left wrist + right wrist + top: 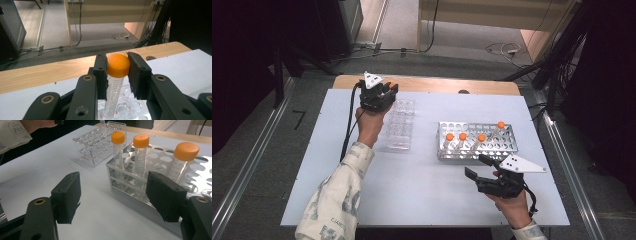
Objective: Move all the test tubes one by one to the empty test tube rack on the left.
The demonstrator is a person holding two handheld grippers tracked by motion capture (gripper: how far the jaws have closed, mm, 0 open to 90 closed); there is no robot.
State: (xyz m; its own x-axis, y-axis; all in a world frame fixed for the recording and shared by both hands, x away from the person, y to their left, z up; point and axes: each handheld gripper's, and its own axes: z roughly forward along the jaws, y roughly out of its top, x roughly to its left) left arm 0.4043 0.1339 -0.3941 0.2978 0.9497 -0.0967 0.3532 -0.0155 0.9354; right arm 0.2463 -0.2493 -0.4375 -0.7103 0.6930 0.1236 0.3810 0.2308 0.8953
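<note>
We clamp the left gripper on the orange-capped tube; we hold the right gripper wide open, empty.

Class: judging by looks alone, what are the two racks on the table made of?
Left rack: seemingly clear acrylic or similar plastic; you see the table through its glossy walls. Right rack: probably metal; grey, opaque, with a dull shine and round punched holes.

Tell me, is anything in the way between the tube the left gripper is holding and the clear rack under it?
Nothing visible is. The left gripper pinches the orange-capped tube by its cap, upright, right above the clear plastic rack. The wells seen beneath the tube look empty. The four other capped tubes stand off in the metal rack.
</note>
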